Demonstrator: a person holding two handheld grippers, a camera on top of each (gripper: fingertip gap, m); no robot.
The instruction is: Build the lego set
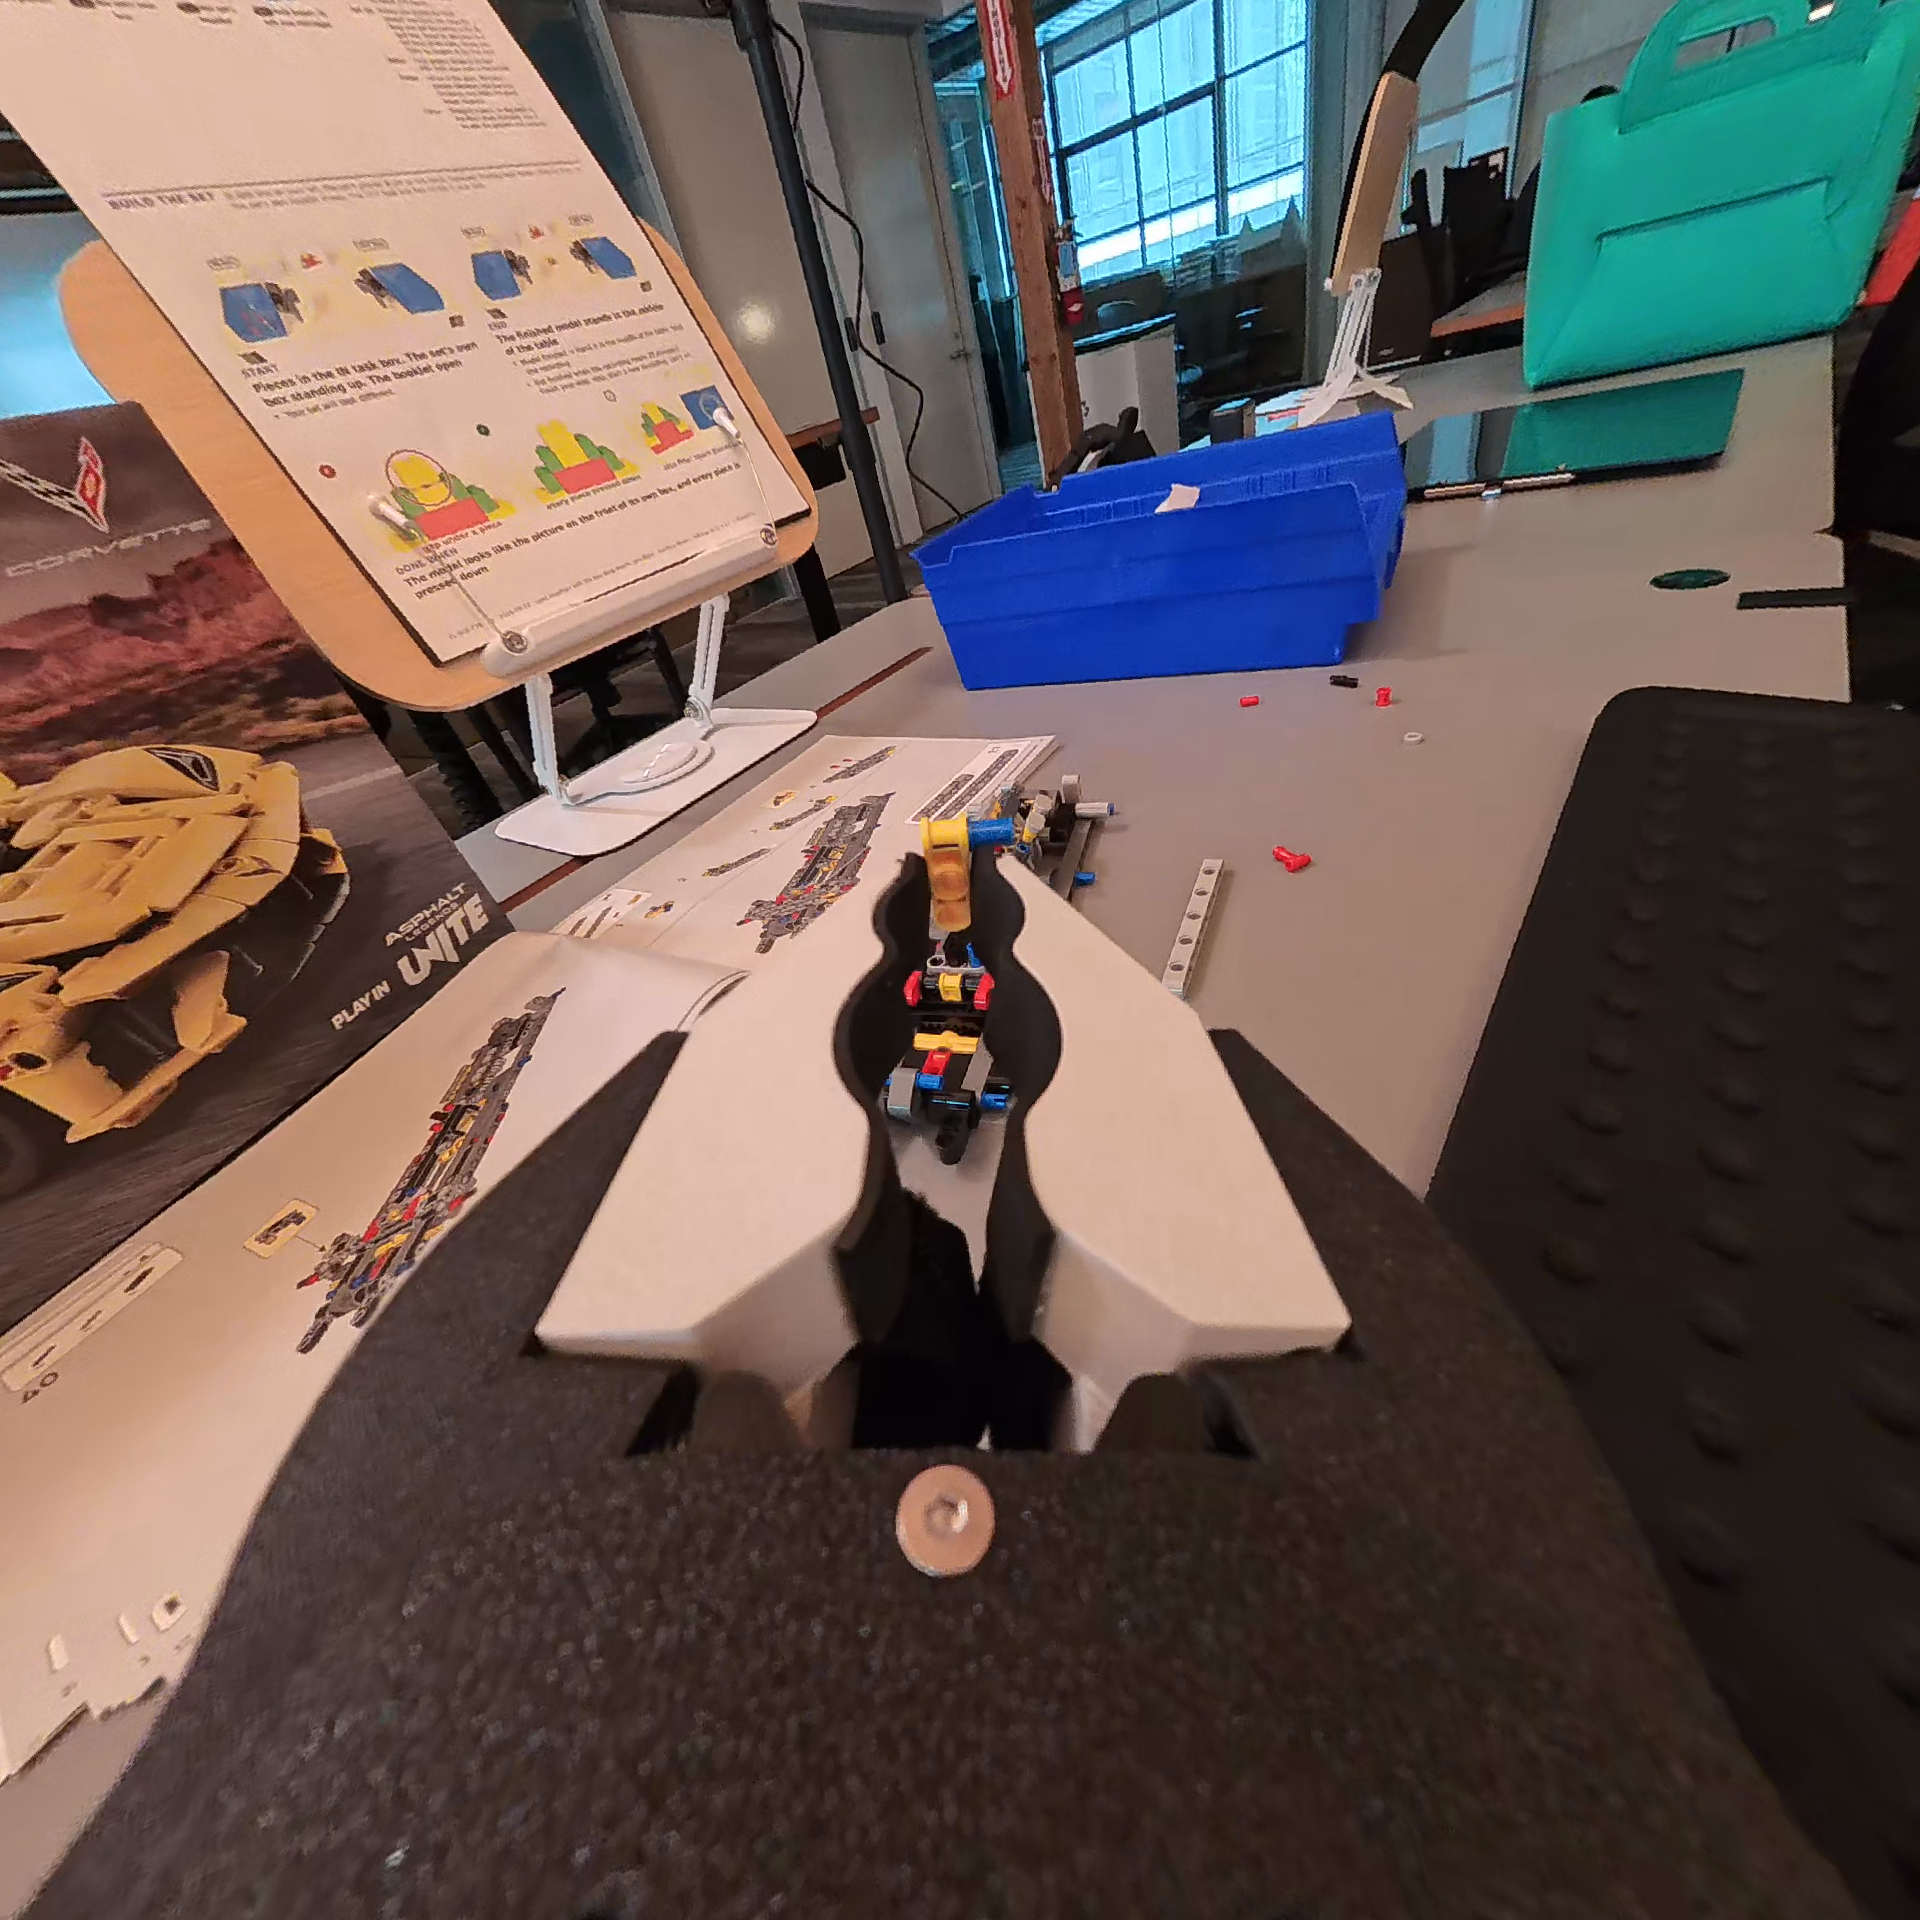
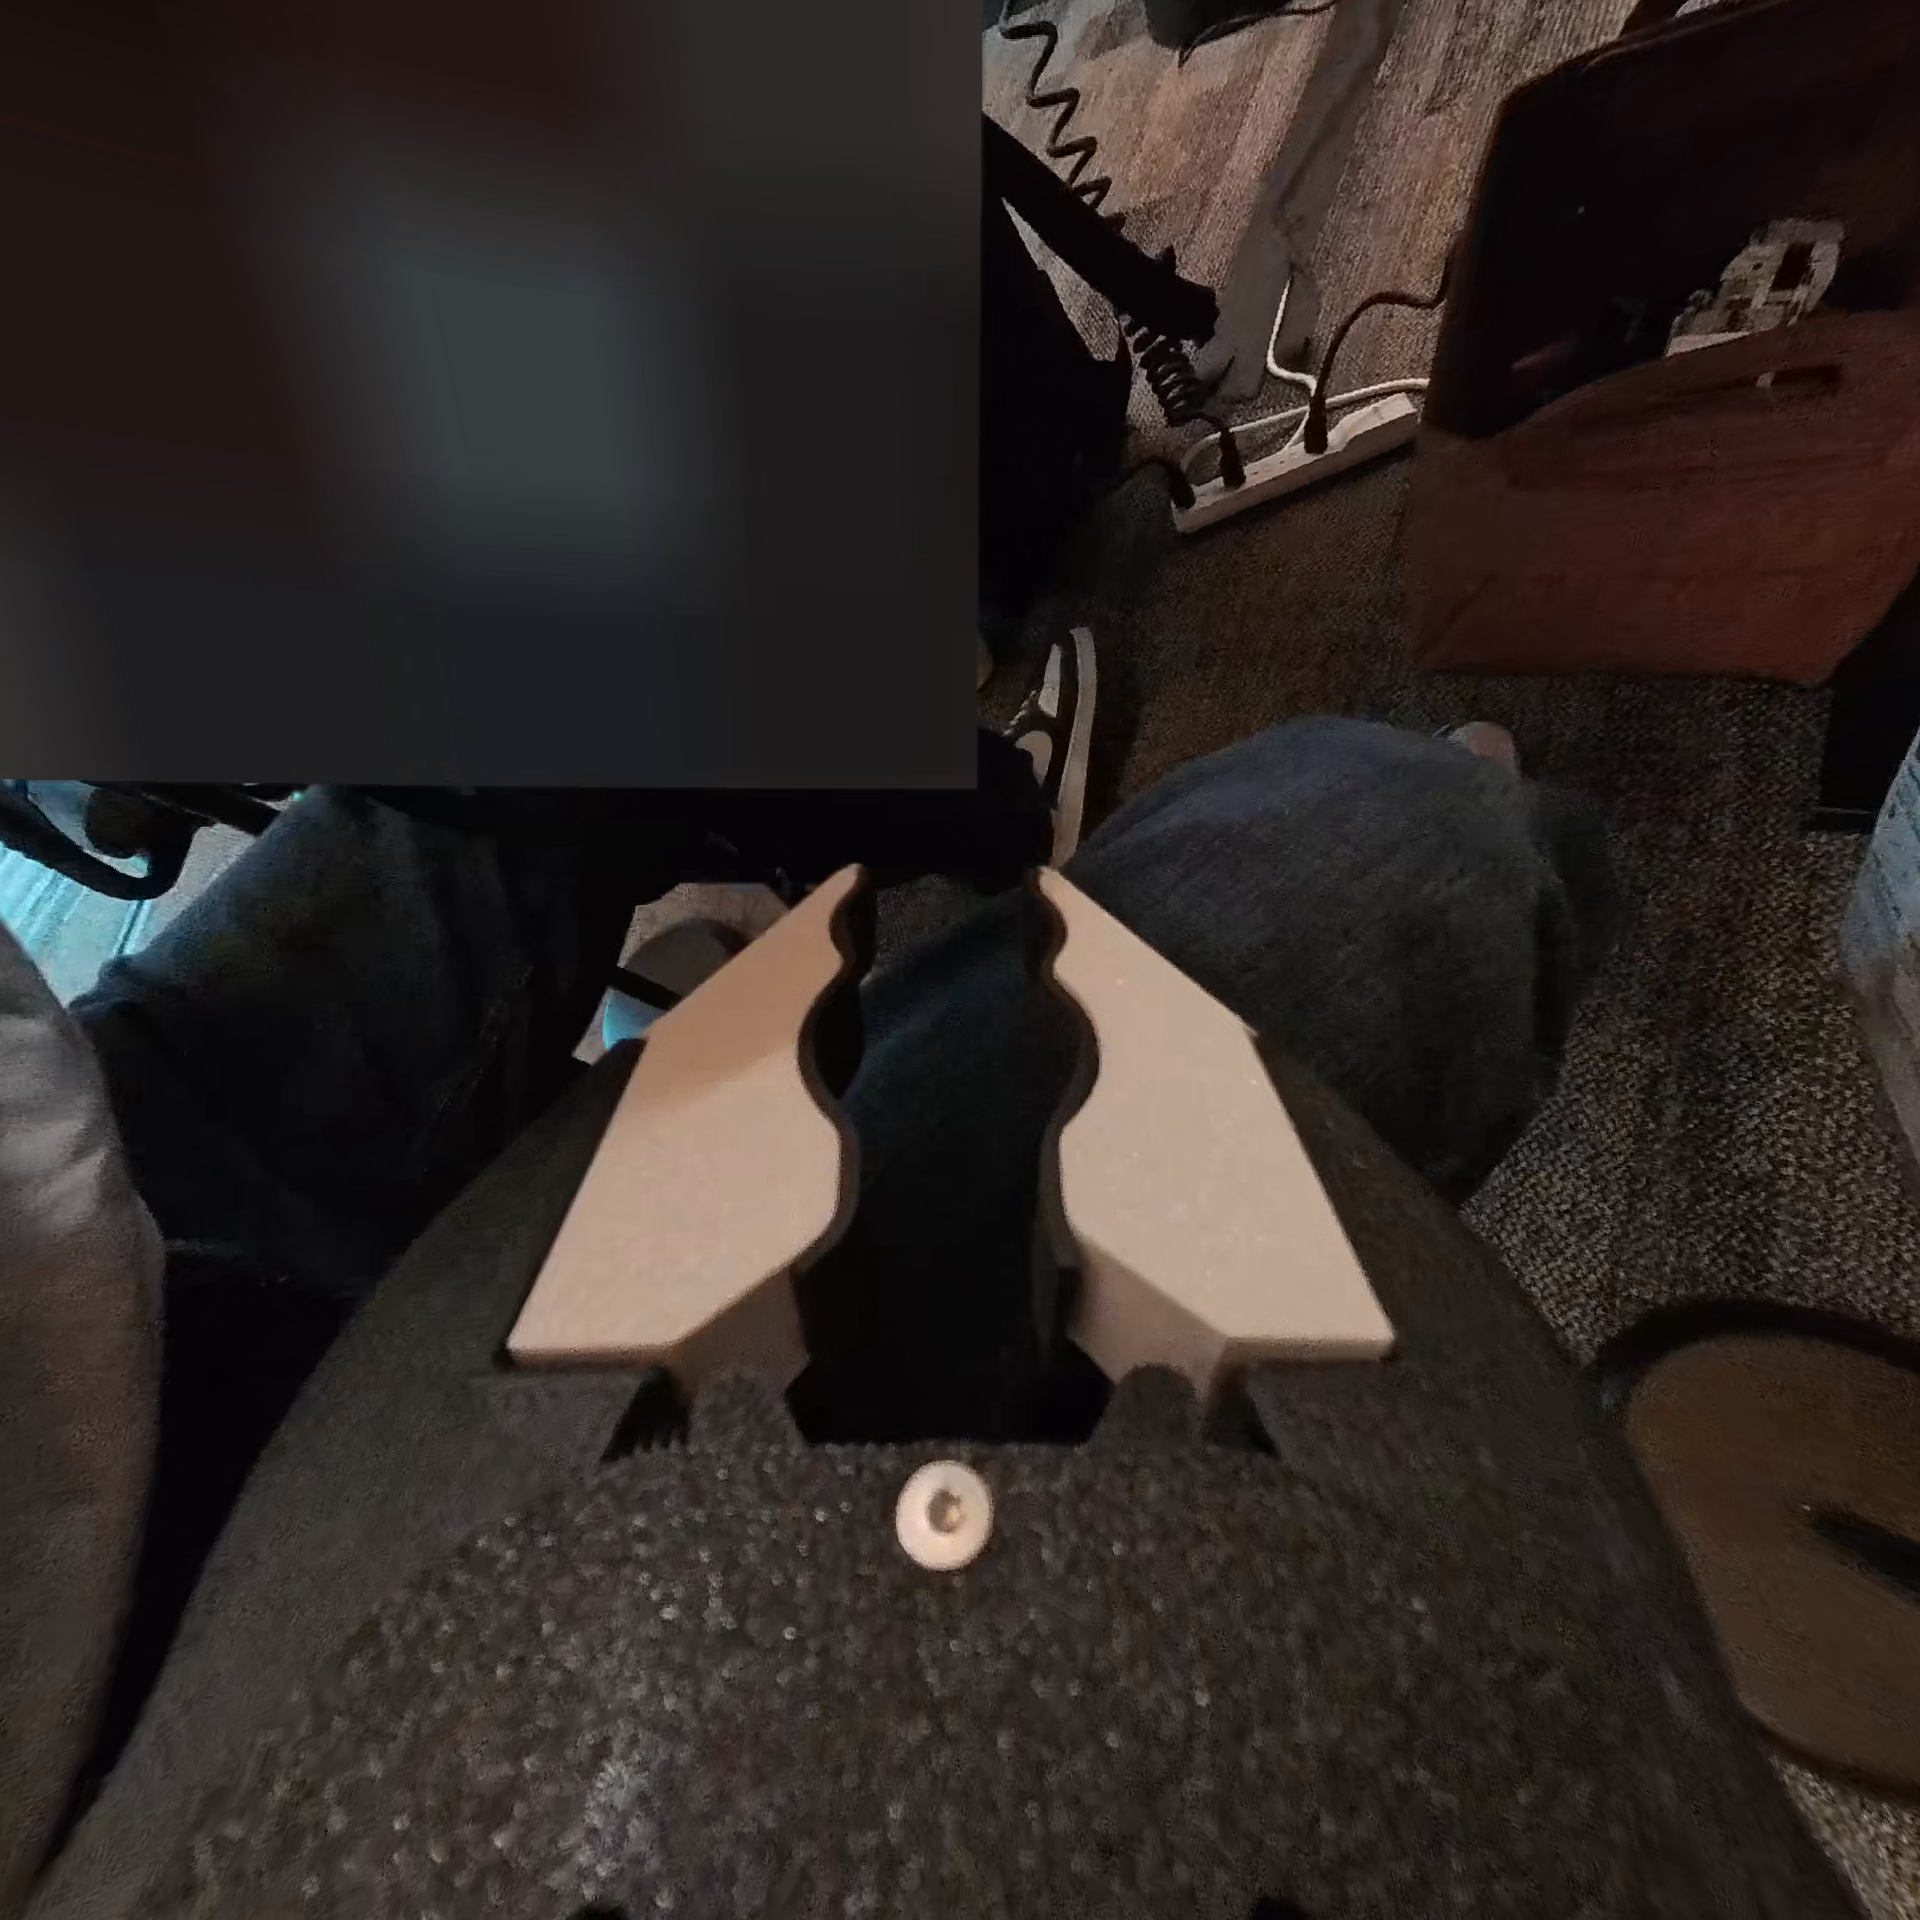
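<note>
The left gripper (image 1: 948, 894) pinched a yellow piece (image 1: 948, 868) above the chassis (image 1: 943, 1049), likely mid-attachment, while the right gripper (image 2: 948, 894), spread and empty, needed bringing up from six o'clock.

Printed lines and picture captions on the white sheet (image 1: 416, 343) clipped to the wooden stand (image 1: 260, 582), brand lettering and an emblem on the set box (image 1: 156, 883) with the yellow car, a page number at the corner of the open booklet (image 1: 239, 1455) on the bench (image 1: 1351, 935), blurred lettering on the red strip (image 1: 1000, 52) on the far post.
</note>
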